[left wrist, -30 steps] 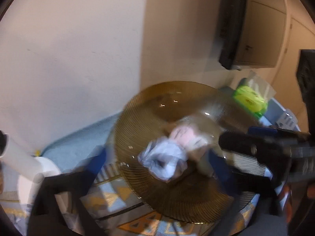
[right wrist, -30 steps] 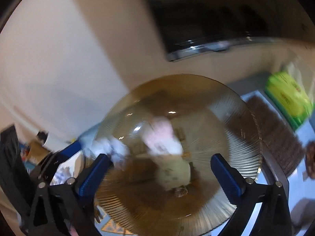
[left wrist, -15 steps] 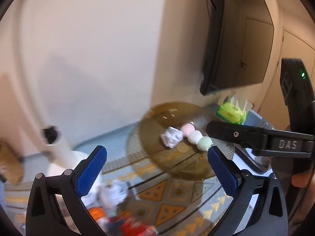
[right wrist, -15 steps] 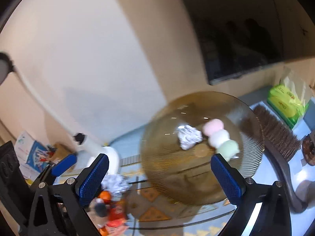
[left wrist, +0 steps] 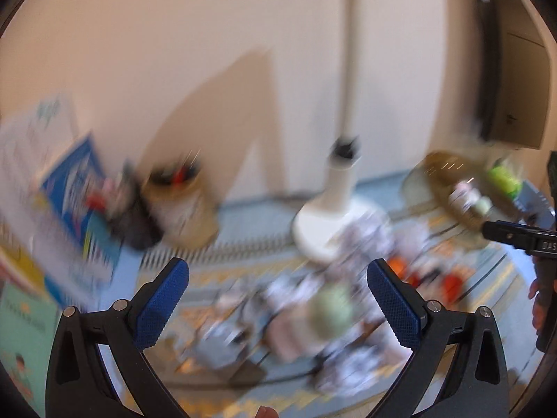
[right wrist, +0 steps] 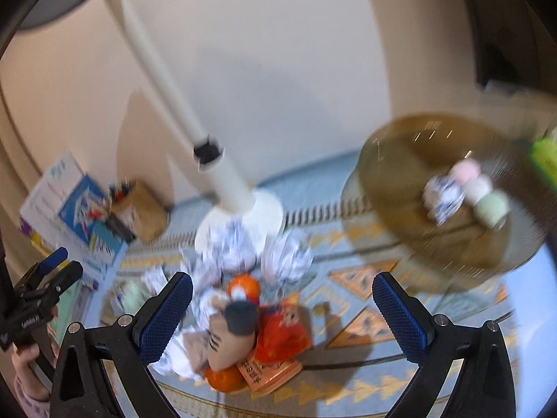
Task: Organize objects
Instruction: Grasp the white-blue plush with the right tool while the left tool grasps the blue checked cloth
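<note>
An amber glass plate (right wrist: 400,160) stands at the right on the patterned cloth, holding a crumpled foil ball (right wrist: 444,196) and a skewer of pink, white and green dumplings (right wrist: 478,191). A pile lies nearer me: foil balls (right wrist: 287,261), an orange (right wrist: 243,285), a plush toy (right wrist: 226,334) and an orange packet (right wrist: 282,338). My right gripper (right wrist: 282,317) hangs open above the pile. My left gripper (left wrist: 276,301) is open too, over a blurred part of the same clutter; the plate (left wrist: 449,181) shows far right there.
A white lamp stand (right wrist: 240,216) rises from the table behind the pile. Books (right wrist: 69,209) and a brown pen holder (right wrist: 139,209) sit at the back left by the wall. A green packet (right wrist: 544,156) lies beyond the plate. A hand (right wrist: 24,369) holds the left gripper.
Both grippers have drawn back and swung left, away from the plate. The plate now sits far right, and the pile of foil balls, fruit and toy has come under the fingers.
</note>
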`<state>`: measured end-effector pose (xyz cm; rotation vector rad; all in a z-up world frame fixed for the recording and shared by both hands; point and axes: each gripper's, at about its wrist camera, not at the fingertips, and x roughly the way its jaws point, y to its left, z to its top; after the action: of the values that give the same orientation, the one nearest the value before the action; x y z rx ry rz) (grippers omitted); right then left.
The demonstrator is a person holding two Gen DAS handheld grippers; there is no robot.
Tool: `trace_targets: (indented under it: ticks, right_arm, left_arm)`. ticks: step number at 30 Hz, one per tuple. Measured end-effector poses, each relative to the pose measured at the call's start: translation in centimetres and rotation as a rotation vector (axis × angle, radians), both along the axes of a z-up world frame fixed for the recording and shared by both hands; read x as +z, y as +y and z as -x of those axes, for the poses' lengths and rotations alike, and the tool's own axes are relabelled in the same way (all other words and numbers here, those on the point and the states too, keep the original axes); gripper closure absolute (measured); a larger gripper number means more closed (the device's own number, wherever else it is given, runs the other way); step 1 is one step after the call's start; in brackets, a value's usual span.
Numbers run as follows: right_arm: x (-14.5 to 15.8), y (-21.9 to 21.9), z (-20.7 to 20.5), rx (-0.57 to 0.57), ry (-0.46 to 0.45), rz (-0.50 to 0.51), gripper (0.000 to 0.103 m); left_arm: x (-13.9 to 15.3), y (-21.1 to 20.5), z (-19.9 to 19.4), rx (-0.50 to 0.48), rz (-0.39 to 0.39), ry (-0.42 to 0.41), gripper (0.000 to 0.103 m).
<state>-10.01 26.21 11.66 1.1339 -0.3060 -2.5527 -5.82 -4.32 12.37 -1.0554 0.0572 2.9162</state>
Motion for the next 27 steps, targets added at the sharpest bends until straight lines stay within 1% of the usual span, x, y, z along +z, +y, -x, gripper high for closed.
trace_targets:
  ticks: [2, 4, 6, 7, 9, 10, 13, 14, 15, 17, 19, 21, 22, 24, 26, 27]
  right_arm:
    - [-2.7, -1.3, 0.1, 0.027, -0.009, -0.018, 0.0]
    - [-4.6, -2.1, 0.3, 0.04, 0.001, -0.048, 0.0]
    - [-6.0, -2.5, 0.8, 0.039, 0.004, -0.062, 0.0]
    - [-6.7, -2.6, 1.0, 0.045, 0.001, -0.043, 0.0]
    - [-7.1, -2.6, 0.9, 0.065, 0.017, -0.002, 0.0]
    - [-7.2, -3.0, 0.6, 0.073, 0.035, -0.012, 0.0]
    - [-7.1, -4.6, -0.7, 0.121, 0.122, -0.089, 0.0]
    - [-7.1, -5.1, -1.2, 0.139, 0.153, -0.105, 0.0]
    - [-7.1, -5.6, -1.5, 0.152, 0.172, -0.122, 0.0]
    - [-7.3, -6.4, -1.4, 0.187, 0.168, -0.134, 0.0]
    - [-7.8, -6.9, -1.0, 0.221, 0.156, -0.121, 0.0]
    - [-8.3, -7.2, -0.5, 0.239, 0.123, -0.119, 0.0]
    - [-8.3, -7.2, -0.4, 0.246, 0.121, -0.101, 0.0]
    - [-8.0, -6.8, -0.6, 0.264, 0.136, -0.032, 0.0]
    - [-8.0, -6.5, -0.5, 0.28, 0.138, 0.023, 0.007]
    - [-8.0, -6.5, -0.5, 0.279, 0.133, 0.021, 0.01]
  left_arm:
    - [-3.0, -2.1, -0.4, 0.039, -0.025, -0.05, 0.001]
    - [-5.9, -4.2, -0.6, 0.073, -0.057, -0.102, 0.001]
    - [-8.1, -5.2, -0.6, 0.094, -0.059, -0.135, 0.001]
    - [-9.3, -5.6, -0.6, 0.107, -0.057, -0.146, 0.001]
    - [-10.7, -5.8, -0.5, 0.113, -0.053, -0.155, 0.001]
    - [-11.3, -5.9, -0.4, 0.113, -0.055, -0.162, 0.001]
    - [-12.7, -6.1, 0.3, 0.111, -0.061, -0.182, 0.001]
    - [-13.1, -6.1, 0.6, 0.105, -0.063, -0.207, 0.001]
    - [-13.4, -6.1, 1.0, 0.101, -0.067, -0.233, 0.001]
    - [-13.2, -5.9, 0.7, 0.093, -0.066, -0.225, 0.001]
    - [-13.3, -5.7, 1.0, 0.099, -0.049, -0.229, 0.001]
    - [-13.4, -5.4, 1.2, 0.105, -0.027, -0.236, 0.0]
    - [-13.4, -5.4, 1.2, 0.104, -0.029, -0.234, 0.001]
    - [-13.4, -5.6, 1.4, 0.111, -0.038, -0.233, 0.001]
    - [-13.5, -5.6, 1.7, 0.114, -0.032, -0.235, 0.0]
    - [-13.5, -5.6, 1.7, 0.114, -0.033, -0.235, 0.0]
